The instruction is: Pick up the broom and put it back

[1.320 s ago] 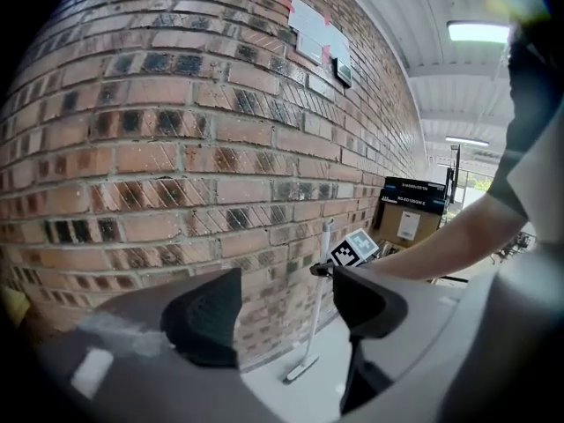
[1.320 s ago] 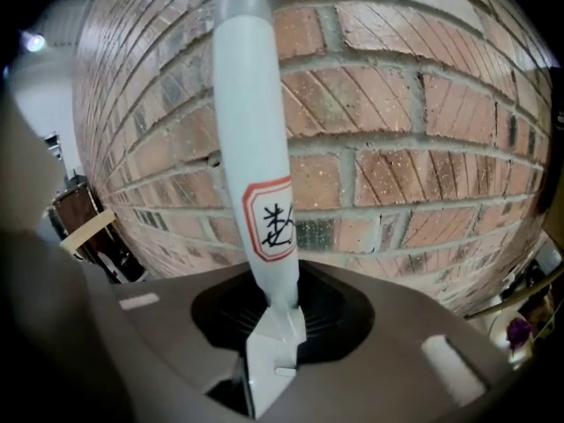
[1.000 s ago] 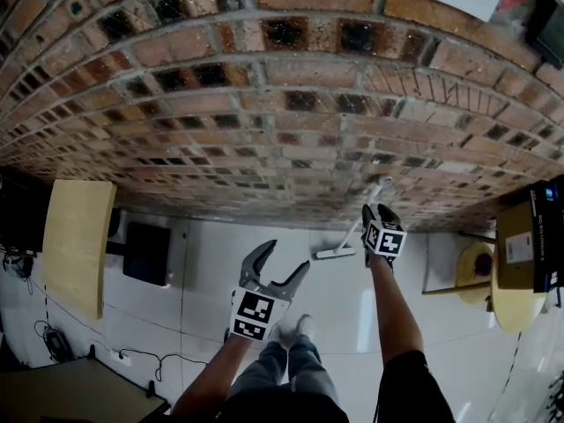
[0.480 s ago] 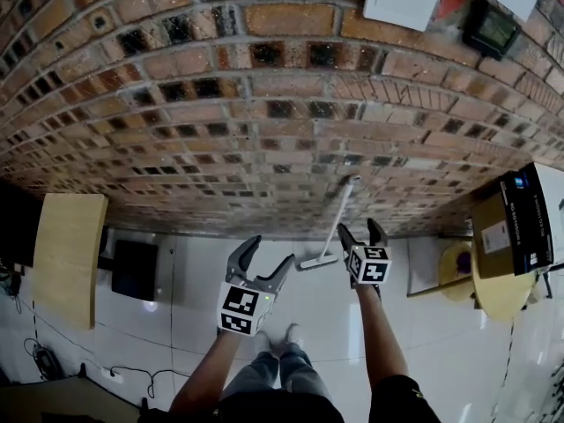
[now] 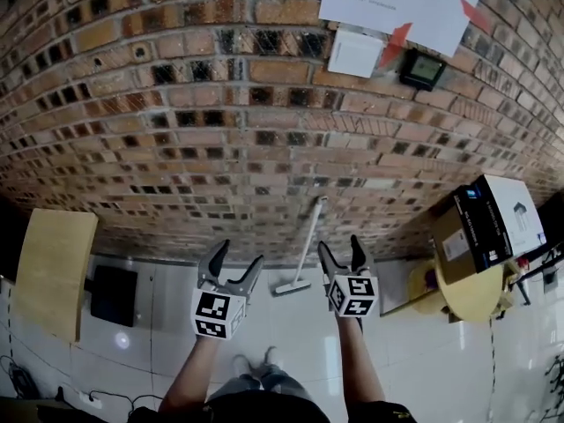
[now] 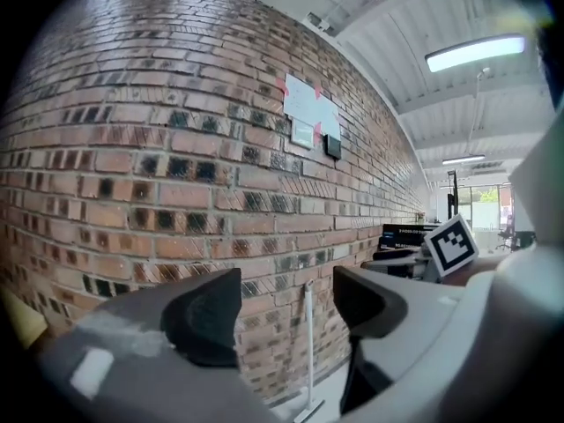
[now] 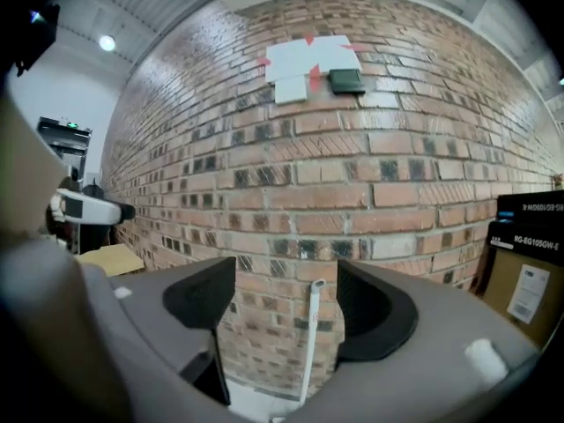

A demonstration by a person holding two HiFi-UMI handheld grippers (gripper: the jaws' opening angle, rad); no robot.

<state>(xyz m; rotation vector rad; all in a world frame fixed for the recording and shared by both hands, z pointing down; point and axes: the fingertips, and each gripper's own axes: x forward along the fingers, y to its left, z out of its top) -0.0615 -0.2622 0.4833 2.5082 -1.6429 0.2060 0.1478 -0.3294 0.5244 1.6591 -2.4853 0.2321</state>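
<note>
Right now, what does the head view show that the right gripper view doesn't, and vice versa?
Only the head view: the person's legs and forearms. Only the right gripper view: a ceiling lamp. Both: the broom leaning against the brick wall, clear of the open right hand-held gripper, and the taped-up papers.

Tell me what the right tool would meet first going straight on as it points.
Probably the broom, leaning against the brick wall; depth is unclear, so perhaps the wall itself.
</note>
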